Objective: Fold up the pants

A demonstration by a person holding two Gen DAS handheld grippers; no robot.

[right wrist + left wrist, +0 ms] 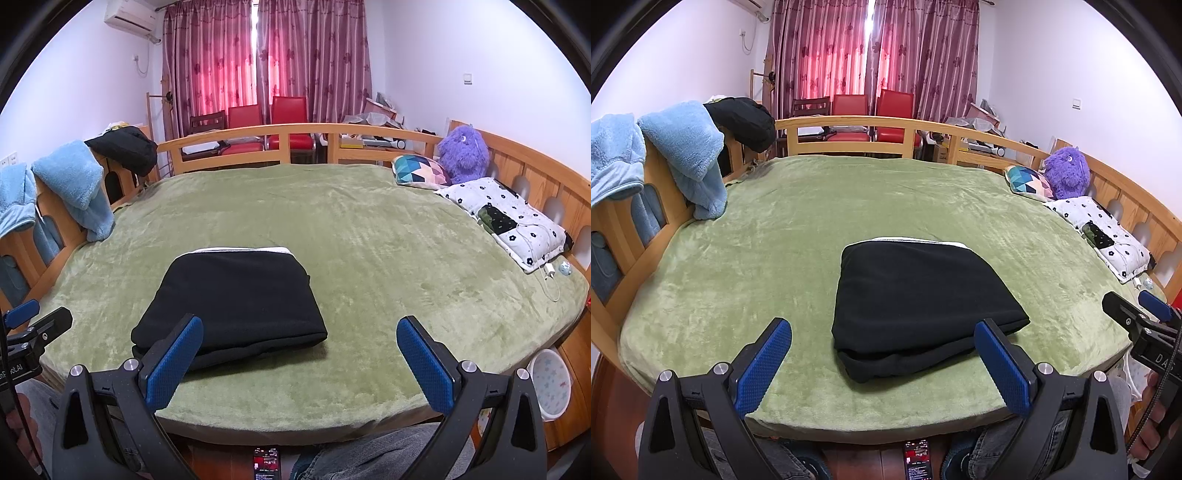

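Green blanket under folded pants, pillows beyond

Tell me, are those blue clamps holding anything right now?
Nothing. The left tool and right tool are both open and empty, and the folded pants lie free on the bed.

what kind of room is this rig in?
Almost certainly a home bedroom. A wooden-railed bed with a green blanket fills the view, pillows and a purple plush toy lie at one end, and curtains cover the window. The folded black pants lie on the blanket.
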